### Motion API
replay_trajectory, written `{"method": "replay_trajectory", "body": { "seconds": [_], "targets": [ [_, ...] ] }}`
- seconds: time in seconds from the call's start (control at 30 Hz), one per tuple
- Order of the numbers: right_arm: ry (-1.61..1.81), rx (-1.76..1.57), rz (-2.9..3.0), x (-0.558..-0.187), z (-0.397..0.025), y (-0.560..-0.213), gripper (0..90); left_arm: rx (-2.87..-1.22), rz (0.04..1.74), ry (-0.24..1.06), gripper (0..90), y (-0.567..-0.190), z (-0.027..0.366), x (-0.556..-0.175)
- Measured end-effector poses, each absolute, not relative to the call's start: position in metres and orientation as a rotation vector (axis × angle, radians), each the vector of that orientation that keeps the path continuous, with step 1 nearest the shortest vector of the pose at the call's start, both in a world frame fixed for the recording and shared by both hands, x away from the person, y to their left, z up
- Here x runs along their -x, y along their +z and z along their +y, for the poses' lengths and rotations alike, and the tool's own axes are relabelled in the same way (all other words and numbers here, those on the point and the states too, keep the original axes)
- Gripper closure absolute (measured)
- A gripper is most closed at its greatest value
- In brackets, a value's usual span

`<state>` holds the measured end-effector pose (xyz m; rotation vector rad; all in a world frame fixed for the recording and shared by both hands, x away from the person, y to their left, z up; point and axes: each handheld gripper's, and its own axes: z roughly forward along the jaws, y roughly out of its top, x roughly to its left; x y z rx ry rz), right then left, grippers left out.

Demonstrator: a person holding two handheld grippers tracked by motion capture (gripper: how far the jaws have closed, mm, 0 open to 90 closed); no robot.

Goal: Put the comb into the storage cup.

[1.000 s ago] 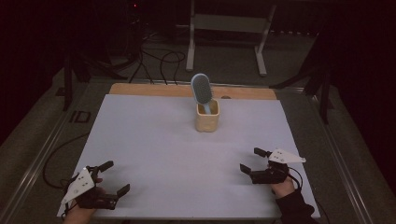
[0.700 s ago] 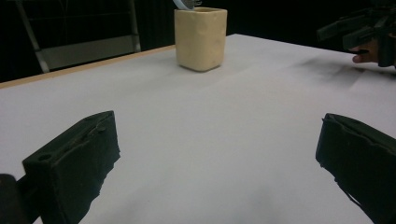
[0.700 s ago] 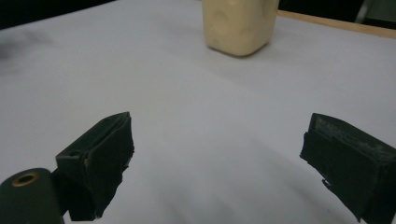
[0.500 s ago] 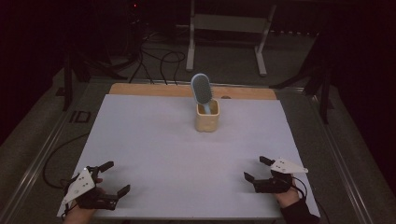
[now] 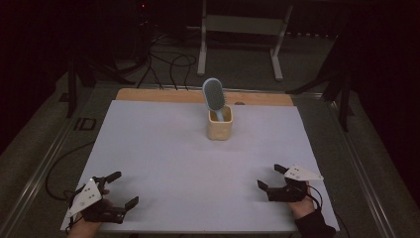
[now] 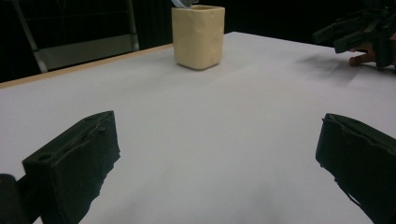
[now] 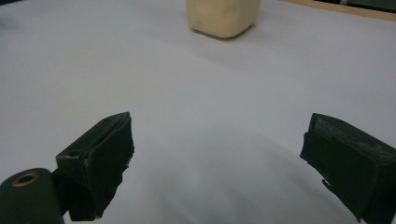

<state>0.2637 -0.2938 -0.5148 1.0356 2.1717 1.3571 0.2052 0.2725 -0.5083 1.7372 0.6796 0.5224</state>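
A cream cup (image 5: 219,124) stands at the far middle of the white table (image 5: 163,148), with a blue-grey hairbrush (image 5: 214,96) upright in it, head up. My left gripper (image 5: 124,188) rests open at the near left corner, nothing between its jaws. My right gripper (image 5: 270,176) rests open at the near right, also empty. In the left gripper view, the gripper (image 6: 215,154) faces the cup (image 6: 198,35), with the other gripper (image 6: 359,35) at far right. In the right gripper view, the gripper (image 7: 219,158) points at the cup (image 7: 223,16).
A wooden strip (image 5: 148,95) runs along the table's far edge. Beyond it are floor cables (image 5: 168,64) and a metal stand (image 5: 242,29). Bare white surface lies between both grippers and the cup.
My right gripper has drawn back a little toward the near edge, still open. The left gripper, cup and brush have stayed put.
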Motion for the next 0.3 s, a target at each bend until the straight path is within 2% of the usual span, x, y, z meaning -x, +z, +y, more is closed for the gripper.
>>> {"method": "replay_trajectory", "body": {
  "seconds": [0.3],
  "targets": [
    [1.344, -1.029, 2.168, -0.2623, -0.2926, -0.5116, 8.7, -1.736, 0.680, 0.526, 0.0, -0.5080, 0.2734, -0.2044]
  ]
}}
